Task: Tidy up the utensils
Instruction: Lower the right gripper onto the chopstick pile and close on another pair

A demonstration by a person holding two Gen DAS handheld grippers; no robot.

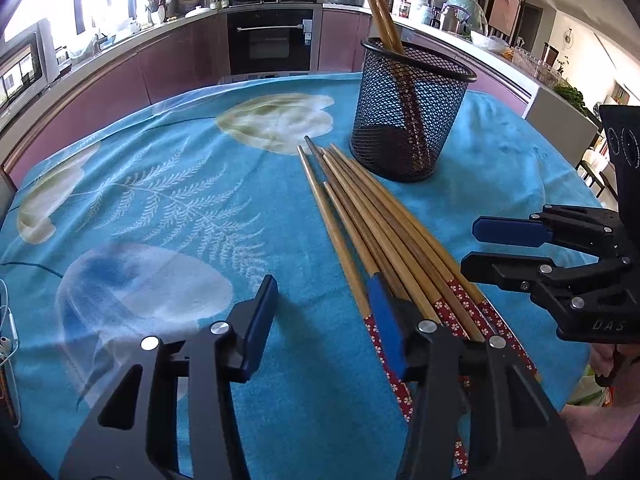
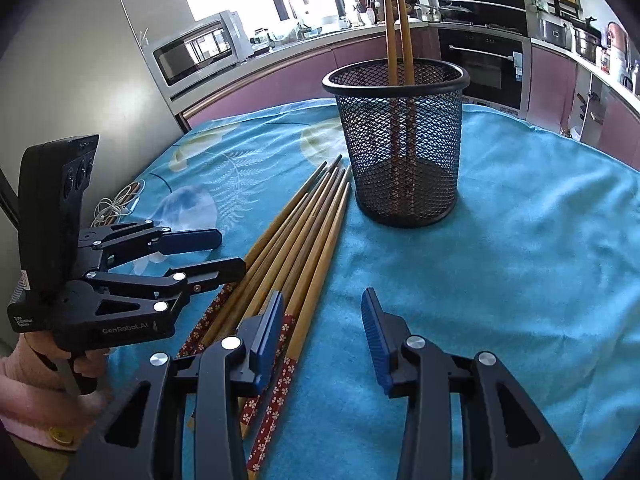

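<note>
A bundle of several wooden chopsticks (image 1: 380,232) with red flowered ends lies on the blue tablecloth (image 1: 160,200), tips toward a black mesh holder (image 1: 412,112). The holder stands upright with two chopsticks (image 1: 376,4) in it. My left gripper (image 1: 324,312) is open and empty, low over the cloth, its right finger beside the bundle's handle ends. My right gripper (image 1: 468,246) is open at the right of the bundle. In the right wrist view the bundle (image 2: 300,240), the holder (image 2: 400,140), my open right gripper (image 2: 324,320) and the left gripper (image 2: 228,252) show.
The table edge curves close behind the holder. Kitchen counters, an oven (image 1: 270,40) and a microwave (image 2: 196,48) stand beyond. A white cable (image 2: 114,204) lies at the cloth's left edge. Bare cloth lies to the right of the holder (image 2: 520,240).
</note>
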